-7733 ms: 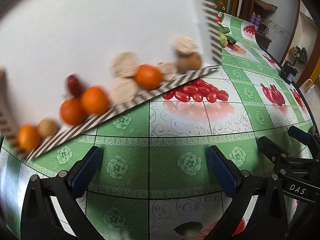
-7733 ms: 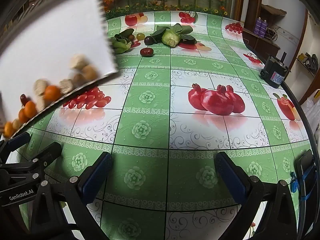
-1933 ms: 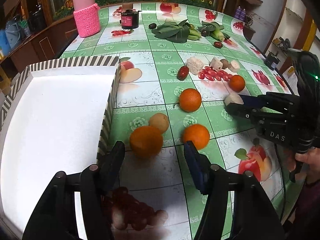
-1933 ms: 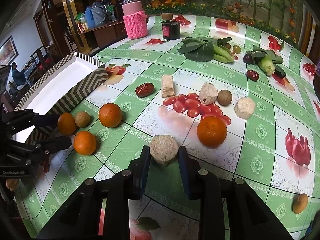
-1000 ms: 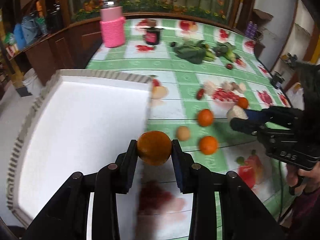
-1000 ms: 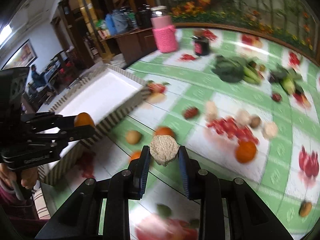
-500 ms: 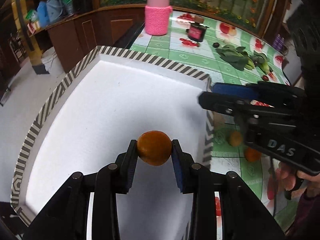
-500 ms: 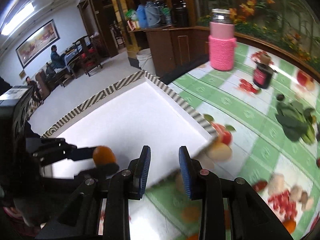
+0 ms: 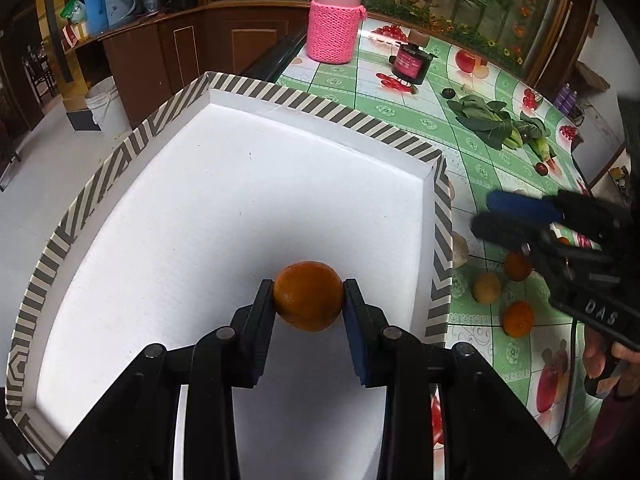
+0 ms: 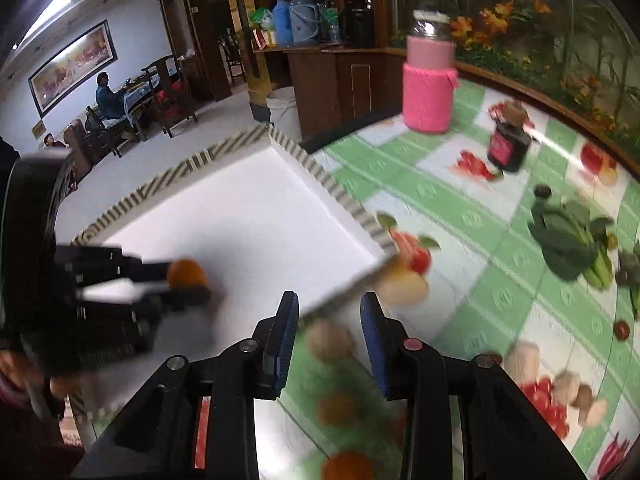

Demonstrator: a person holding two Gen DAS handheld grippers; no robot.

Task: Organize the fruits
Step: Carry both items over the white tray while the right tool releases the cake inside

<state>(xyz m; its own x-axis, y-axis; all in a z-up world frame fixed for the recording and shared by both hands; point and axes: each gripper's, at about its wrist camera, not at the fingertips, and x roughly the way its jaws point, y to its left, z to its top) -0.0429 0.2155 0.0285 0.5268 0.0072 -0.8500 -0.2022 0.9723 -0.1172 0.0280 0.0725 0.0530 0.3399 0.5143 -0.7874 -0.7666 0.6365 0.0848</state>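
While the left hand-held gripper (image 9: 308,295) clenched an orange (image 9: 308,295) over the white tray (image 9: 224,184), the right hand-held gripper (image 10: 329,320) — at three o'clock, above the desk (image 9: 472,148) — was opening, empty.

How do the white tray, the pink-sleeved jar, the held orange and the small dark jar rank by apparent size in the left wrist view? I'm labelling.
1. white tray
2. pink-sleeved jar
3. held orange, enlarged by nearness
4. small dark jar

The right gripper (image 10: 329,326) is opening its jaws, nothing gripped, over the tray's (image 10: 256,216) striped corner. At nine o'clock the left gripper (image 10: 188,280) is clamping an orange (image 10: 185,272). Blurred fruits are lying at six o'clock.
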